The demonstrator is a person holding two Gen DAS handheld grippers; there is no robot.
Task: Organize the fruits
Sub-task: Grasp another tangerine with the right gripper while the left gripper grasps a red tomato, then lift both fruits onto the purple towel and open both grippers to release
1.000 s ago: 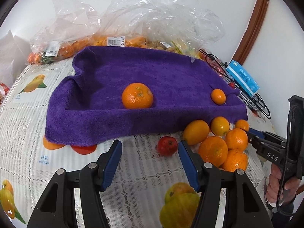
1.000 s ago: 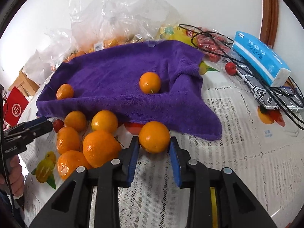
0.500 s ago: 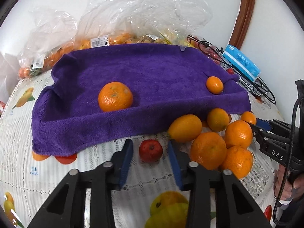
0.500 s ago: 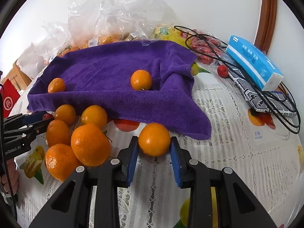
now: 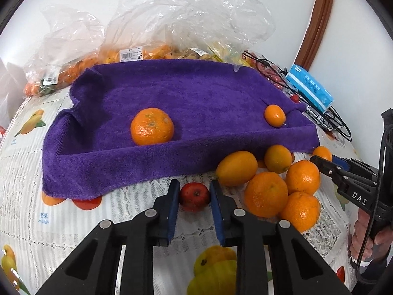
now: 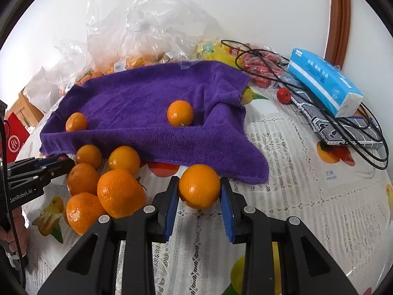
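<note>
At the towel (image 5: 196, 108) edge, our left gripper (image 5: 194, 194) pinches the red fruit (image 5: 194, 196); the right gripper (image 6: 199, 191) pinches an orange (image 6: 199, 186). We lift both straight up, keeping grip gentle.

Two oranges (image 5: 152, 126) on towel (image 5: 196, 93), fruit pile (image 5: 267, 191) before it, bags (image 5: 172, 24) behind

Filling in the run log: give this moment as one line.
left gripper: shut on small red fruit | right gripper: shut on orange | purple towel: two oranges
</note>
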